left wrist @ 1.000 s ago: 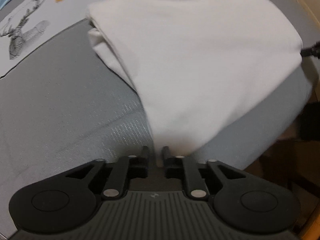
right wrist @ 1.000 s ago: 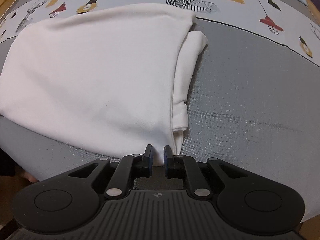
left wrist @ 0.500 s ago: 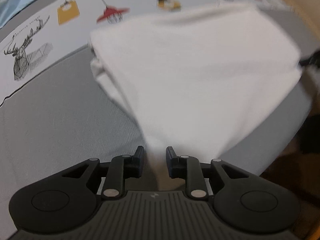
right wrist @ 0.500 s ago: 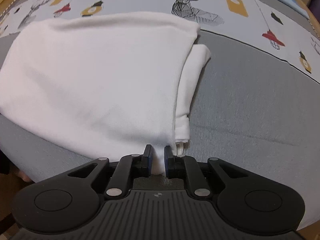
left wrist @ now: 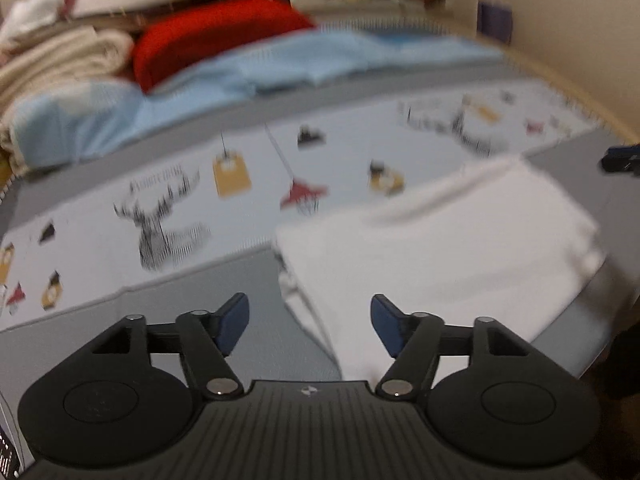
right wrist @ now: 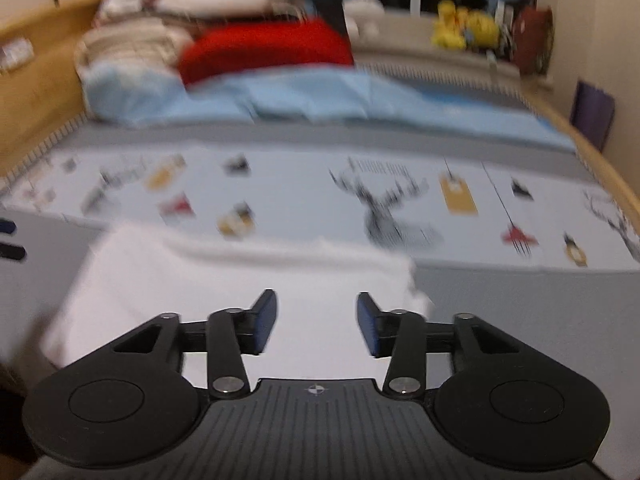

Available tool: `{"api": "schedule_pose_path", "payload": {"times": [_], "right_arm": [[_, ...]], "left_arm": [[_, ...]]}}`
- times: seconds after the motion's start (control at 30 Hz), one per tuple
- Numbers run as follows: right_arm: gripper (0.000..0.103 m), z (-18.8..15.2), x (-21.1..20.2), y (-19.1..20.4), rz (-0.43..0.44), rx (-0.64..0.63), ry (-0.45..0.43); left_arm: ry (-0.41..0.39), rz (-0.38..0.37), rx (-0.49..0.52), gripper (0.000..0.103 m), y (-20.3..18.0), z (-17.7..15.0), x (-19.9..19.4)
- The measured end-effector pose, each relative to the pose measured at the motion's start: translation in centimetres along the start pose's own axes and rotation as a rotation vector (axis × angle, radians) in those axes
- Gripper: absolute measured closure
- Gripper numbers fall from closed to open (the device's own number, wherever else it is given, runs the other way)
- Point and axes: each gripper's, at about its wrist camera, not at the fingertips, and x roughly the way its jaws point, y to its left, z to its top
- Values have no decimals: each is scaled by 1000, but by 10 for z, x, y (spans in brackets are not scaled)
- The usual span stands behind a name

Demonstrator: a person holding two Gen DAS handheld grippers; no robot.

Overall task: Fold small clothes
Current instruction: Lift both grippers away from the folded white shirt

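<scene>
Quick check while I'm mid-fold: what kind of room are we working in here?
Most likely a bedroom. The white garment lies on a bed with a deer-print sheet. A blue blanket and piled bedding, including a red pillow, sit at the far end, inside a wooden bed frame.

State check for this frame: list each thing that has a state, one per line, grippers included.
white garment: folded, lying flat on the bed, held by neither gripper.
left gripper: open, jaws have just been opening, nothing between them.
right gripper: open, jaws have just been opening, nothing gripped.
blue blanket: rumpled, behind the printed sheet.
</scene>
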Motion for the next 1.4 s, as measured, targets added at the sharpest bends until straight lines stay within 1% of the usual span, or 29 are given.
{"api": "schedule_pose_path", "payload": {"times": [0.03,0.07,0.13,0.17,0.2,0.23,0.3,0.37,0.43,0.5,0.57,0.6,0.63,0.67,0.7,0.73,0.83,0.97,1.07,1.1,1.13,1.3,1.4], "right_arm": [[48,2,-5,9,9,8,-30],[47,4,-10,19,22,20,-56],[39,5,-14,37,39,48,-90],[38,3,-13,46,44,68,-99],[37,1,-11,53,47,87,-102],[37,-4,-8,61,55,112,-101],[37,-12,1,77,57,152,-81],[37,-20,15,95,62,157,-42],[37,-27,29,114,72,110,-12],[37,-33,39,132,81,57,-4],[40,-36,50,146,110,19,18],[44,-37,54,152,121,14,36],[54,-38,58,157,137,15,47],[59,-39,63,163,165,11,58],[69,-40,66,170,189,-4,70],[72,-42,69,178,215,-28,81],[72,-50,74,206,274,-128,90],[71,-63,82,242,306,-266,104],[63,-71,85,265,335,-361,115],[58,-74,86,271,341,-385,122],[54,-77,88,278,346,-415,134],[52,-93,98,295,361,-505,191],[51,-98,106,301,344,-564,207]], "left_arm": [[-30,9,-12,23,-1,-1,-11],[-54,18,-30,22,-2,-3,-18],[-90,46,-99,21,1,-9,-24],[-93,47,-135,21,3,-12,-26],[-66,51,-163,21,5,-14,-23],[-43,70,-188,21,6,-13,-22],[-52,82,-239,21,14,-12,-22],[-38,91,-258,21,21,-12,-19],[-21,131,-269,21,28,-14,-14],[-1,138,-285,21,36,-16,-10],[20,155,-285,21,39,-18,-5],[31,168,-279,21,41,-18,-3],[38,175,-278,21,42,-20,-2],[44,177,-280,21,43,-21,-1],[49,176,-285,21,44,-21,-1],[53,174,-290,21,46,-22,0],[61,174,-289,21,47,-22,1],[70,175,-289,21,48,-22,3],[77,173,-294,21,49,-22,3],[79,173,-293,21,50,-23,3],[80,173,-292,21,50,-23,3],[92,174,-295,21,53,-23,5],[95,173,-302,21,57,-24,5]]}}
